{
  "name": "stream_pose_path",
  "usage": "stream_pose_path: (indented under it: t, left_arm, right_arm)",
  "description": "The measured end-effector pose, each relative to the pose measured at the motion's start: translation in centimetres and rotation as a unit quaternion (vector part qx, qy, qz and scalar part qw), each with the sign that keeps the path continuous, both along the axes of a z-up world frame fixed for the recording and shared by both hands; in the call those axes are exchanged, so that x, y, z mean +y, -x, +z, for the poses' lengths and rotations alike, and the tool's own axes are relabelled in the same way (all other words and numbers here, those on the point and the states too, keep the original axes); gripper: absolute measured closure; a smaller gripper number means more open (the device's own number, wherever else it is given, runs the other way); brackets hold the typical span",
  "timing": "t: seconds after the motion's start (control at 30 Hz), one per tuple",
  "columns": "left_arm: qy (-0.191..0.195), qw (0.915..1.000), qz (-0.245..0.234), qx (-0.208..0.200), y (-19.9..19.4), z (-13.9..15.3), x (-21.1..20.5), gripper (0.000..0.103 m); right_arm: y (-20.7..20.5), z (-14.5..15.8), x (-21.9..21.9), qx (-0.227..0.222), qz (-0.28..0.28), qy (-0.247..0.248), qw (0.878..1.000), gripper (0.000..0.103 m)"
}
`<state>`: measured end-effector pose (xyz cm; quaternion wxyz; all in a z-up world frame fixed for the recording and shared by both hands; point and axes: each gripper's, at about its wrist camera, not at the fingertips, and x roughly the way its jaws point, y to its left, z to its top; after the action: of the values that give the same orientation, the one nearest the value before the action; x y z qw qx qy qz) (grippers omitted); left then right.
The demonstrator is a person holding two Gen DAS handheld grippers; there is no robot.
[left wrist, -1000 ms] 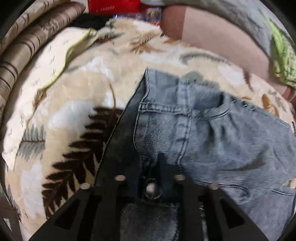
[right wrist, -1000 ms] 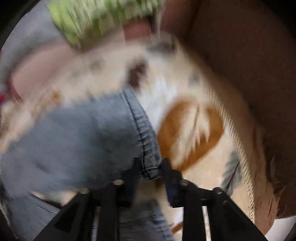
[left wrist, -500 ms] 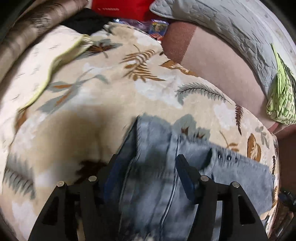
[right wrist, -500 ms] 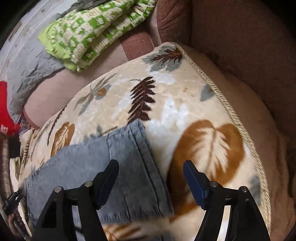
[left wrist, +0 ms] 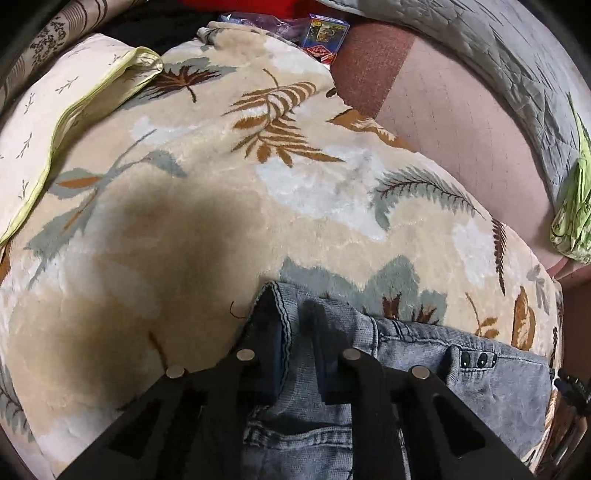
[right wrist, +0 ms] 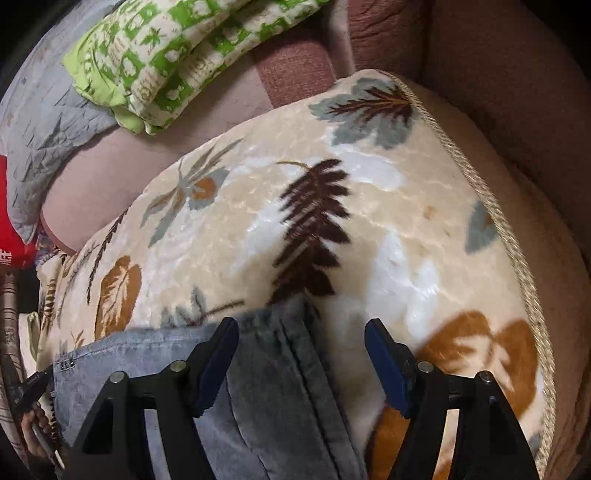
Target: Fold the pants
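Note:
Grey-blue jeans [left wrist: 424,354] lie on a cream blanket with a leaf print [left wrist: 207,206]. In the left wrist view my left gripper [left wrist: 295,325] has its jaws narrowed around the jeans' waistband corner [left wrist: 275,291], with denim between the fingers. In the right wrist view the jeans [right wrist: 273,387] lie under my right gripper [right wrist: 301,354], which is wide open and empty above the hem edge [right wrist: 295,306]. The blanket also shows in the right wrist view [right wrist: 369,221].
A cream pillow [left wrist: 55,122] lies at the left. A small blue box [left wrist: 325,33] sits at the back. A grey quilt [left wrist: 498,55] and a green patterned cloth [right wrist: 173,55] lie on the pink sofa [left wrist: 443,122]. The blanket's corded edge [right wrist: 498,221] runs at right.
Both grippers let go of the jeans and drew back. The right one stays wide open. The left one has since narrowed again on the waistband corner.

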<state>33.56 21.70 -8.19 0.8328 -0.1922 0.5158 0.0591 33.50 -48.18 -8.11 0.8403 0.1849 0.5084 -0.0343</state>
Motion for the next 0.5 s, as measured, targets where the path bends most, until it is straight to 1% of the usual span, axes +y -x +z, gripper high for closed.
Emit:
stream_pose_path:
  t: [0.03, 0.07, 0.1, 0.13, 0.17, 0.2, 0.23, 0.3, 0.33, 0.4, 0.5]
  left_arm:
    - [0.001, 1.0000, 0.001, 0.001, -0.1, -0.1, 0.0, 0.086]
    - [0.002, 1.0000, 0.002, 0.002, -0.2, -0.2, -0.1, 0.084]
    - [0.000, 1.0000, 0.002, 0.003, -0.3, -0.1, -0.3, 0.082]
    - [-0.003, 1.0000, 0.001, 0.004, -0.4, -0.1, -0.4, 0.082]
    - [-0.008, 1.0000, -0.001, 0.005, -0.6, 0.0, -0.6, 0.083]
    - [-0.020, 0.9998, -0.004, 0.008, -0.7, 0.1, -0.8, 0.089]
    - [-0.029, 0.9995, -0.007, 0.010, -0.9, 0.1, -1.1, 0.101]
    - [-0.030, 0.9995, -0.003, 0.009, -0.9, 0.5, -1.1, 0.101]
    - [-0.031, 0.9995, -0.001, 0.003, -0.7, 0.9, -1.1, 0.101]
    - [-0.028, 0.9995, -0.002, -0.017, -0.4, 2.1, -0.9, 0.101]
    - [-0.015, 0.9994, -0.007, -0.031, 0.0, 3.7, -0.4, 0.101]
  right_arm:
    - [-0.6, -0.2, 0.4, 0.000, 0.007, 0.003, 1.000, 0.038]
    - [-1.1, -0.6, 0.8, 0.003, 0.015, 0.009, 1.000, 0.048]
    - [-1.7, -1.4, 1.3, 0.019, 0.021, 0.020, 0.999, 0.065]
    - [-2.0, -1.9, 1.6, 0.031, 0.021, 0.032, 0.999, 0.066]
    - [-2.2, -2.0, 1.8, 0.029, 0.020, 0.042, 0.998, 0.072]
    - [-2.2, -1.7, 2.0, 0.026, 0.020, 0.052, 0.998, 0.082]
    - [-2.2, -1.5, 2.1, 0.025, 0.024, 0.054, 0.998, 0.084]
    - [-1.9, -0.8, 2.6, 0.018, 0.030, 0.072, 0.997, 0.086]
    - [-1.7, -0.2, 2.8, 0.011, 0.030, 0.079, 0.996, 0.086]
    - [-1.4, 0.6, 2.6, -0.003, 0.024, 0.083, 0.996, 0.087]
    - [-0.6, 2.4, 2.8, -0.028, 0.018, 0.086, 0.996, 0.087]
